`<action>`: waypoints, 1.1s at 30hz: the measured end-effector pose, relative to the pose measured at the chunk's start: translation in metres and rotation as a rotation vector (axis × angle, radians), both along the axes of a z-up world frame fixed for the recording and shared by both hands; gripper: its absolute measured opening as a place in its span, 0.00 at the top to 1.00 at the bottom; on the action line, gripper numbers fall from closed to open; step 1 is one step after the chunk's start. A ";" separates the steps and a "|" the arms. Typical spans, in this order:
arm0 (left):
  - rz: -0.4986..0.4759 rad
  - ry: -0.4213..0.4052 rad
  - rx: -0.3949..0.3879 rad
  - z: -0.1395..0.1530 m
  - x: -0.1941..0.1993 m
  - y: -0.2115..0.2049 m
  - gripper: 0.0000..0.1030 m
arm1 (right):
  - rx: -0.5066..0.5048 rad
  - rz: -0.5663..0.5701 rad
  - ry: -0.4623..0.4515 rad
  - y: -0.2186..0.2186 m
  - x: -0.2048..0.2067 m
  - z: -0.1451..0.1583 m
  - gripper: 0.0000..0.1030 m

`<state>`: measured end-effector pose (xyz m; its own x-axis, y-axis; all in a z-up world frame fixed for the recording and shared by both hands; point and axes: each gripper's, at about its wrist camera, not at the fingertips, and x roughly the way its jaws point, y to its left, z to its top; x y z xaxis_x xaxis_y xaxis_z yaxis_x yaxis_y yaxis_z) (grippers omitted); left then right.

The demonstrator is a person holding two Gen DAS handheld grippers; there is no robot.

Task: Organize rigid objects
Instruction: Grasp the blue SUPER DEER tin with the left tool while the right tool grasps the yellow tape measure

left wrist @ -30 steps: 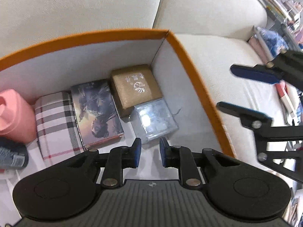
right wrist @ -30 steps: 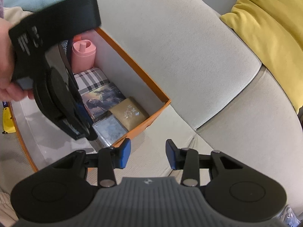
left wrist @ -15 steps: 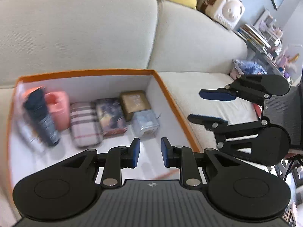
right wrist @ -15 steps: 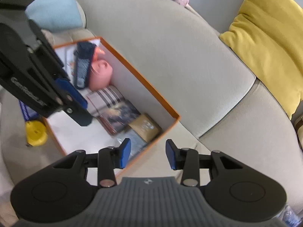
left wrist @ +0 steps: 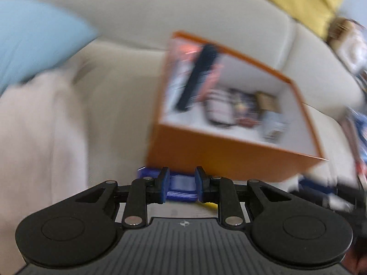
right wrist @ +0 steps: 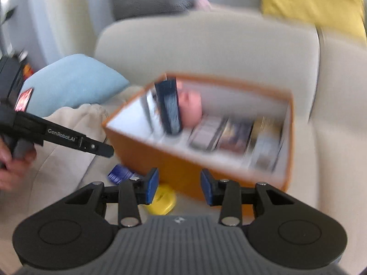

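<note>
Inside orange box point(right wrist: 183, 174): blurred items.

A cream fabric sofa point(right wrist: 206, 45) fills the background. A light blue cushion point(right wrist: 73, 80) and a yellow cushion point(right wrist: 316, 2) rest on it.

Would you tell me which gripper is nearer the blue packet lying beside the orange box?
Left. The left gripper frames the blue packet; the right gripper hangs beside it, over the yellow disc.

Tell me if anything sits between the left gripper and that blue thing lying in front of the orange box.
Nothing visible does. The blue item lies on the sofa just beyond the left gripper, framed by its open fingers, with the orange box behind it.
</note>
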<state>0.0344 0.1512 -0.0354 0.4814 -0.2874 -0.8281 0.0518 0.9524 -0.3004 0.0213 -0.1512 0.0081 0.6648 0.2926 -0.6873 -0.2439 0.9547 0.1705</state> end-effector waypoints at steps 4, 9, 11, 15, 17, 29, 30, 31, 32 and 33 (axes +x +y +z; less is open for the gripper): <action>0.069 0.058 0.026 -0.028 0.009 0.009 0.60 | 0.072 -0.081 0.155 0.019 0.006 -0.045 0.60; 0.080 0.066 0.065 -0.049 0.026 0.005 0.48 | 0.017 -0.042 0.177 0.043 0.024 -0.063 0.40; 0.081 0.069 0.088 -0.055 0.033 0.002 0.48 | -0.006 -0.017 0.180 0.052 0.033 -0.070 0.39; 0.103 0.079 0.089 -0.065 0.043 0.001 0.48 | -0.035 -0.002 0.187 0.064 0.052 -0.084 0.38; 0.100 0.089 0.084 -0.066 0.045 -0.001 0.48 | -0.032 -0.027 0.191 0.065 0.061 -0.090 0.38; 0.048 0.153 0.013 -0.066 0.037 -0.004 0.69 | -0.033 0.026 0.151 0.058 0.055 -0.104 0.39; 0.040 0.165 0.008 -0.066 0.033 -0.005 0.70 | -0.042 0.026 0.150 0.055 0.051 -0.104 0.39; 0.026 0.170 0.015 -0.065 0.028 -0.007 0.71 | -0.049 0.023 0.157 0.052 0.047 -0.104 0.39; 0.011 0.174 0.025 -0.065 0.024 -0.009 0.71 | -0.052 0.019 0.166 0.049 0.044 -0.103 0.39; -0.001 0.180 0.030 -0.065 0.020 -0.011 0.72 | -0.054 0.010 0.176 0.045 0.041 -0.103 0.39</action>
